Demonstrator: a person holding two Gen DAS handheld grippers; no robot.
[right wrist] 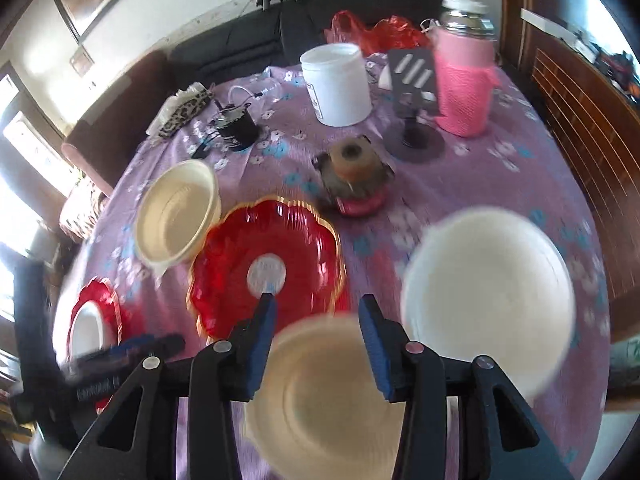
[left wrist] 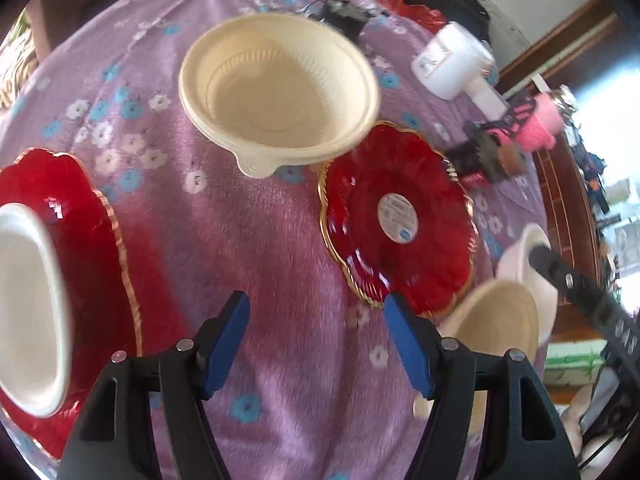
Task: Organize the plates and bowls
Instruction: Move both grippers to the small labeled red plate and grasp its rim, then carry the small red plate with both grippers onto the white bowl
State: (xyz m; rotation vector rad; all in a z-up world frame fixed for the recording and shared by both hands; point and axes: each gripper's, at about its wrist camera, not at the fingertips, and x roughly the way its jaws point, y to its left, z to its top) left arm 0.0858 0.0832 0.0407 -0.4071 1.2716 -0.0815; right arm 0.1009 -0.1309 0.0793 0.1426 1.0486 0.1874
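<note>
In the left wrist view my left gripper (left wrist: pixel 316 304) is open over bare purple cloth, with nothing between its blue pads. A stack of cream bowls (left wrist: pixel 280 92) sits ahead of it. To its right lies a red gold-rimmed plate (left wrist: pixel 396 220) with a round sticker. At the left edge a second red plate (left wrist: pixel 80 208) carries a white bowl (left wrist: pixel 24 300). In the right wrist view my right gripper (right wrist: pixel 316 304) is open. A blurred cream bowl (right wrist: pixel 320 392) lies below and between its fingers, and the pads are not pressing on it. A white bowl (right wrist: pixel 488 296) sits to its right.
At the table's far side stand a white tub (right wrist: pixel 336 84), a pink-sleeved flask (right wrist: pixel 464 84), a black phone stand (right wrist: pixel 416 120), a small black pot (right wrist: pixel 236 128) and a brown-and-red object (right wrist: pixel 354 176). A dark sofa and red bags lie behind them. A wooden cabinet stands to the right.
</note>
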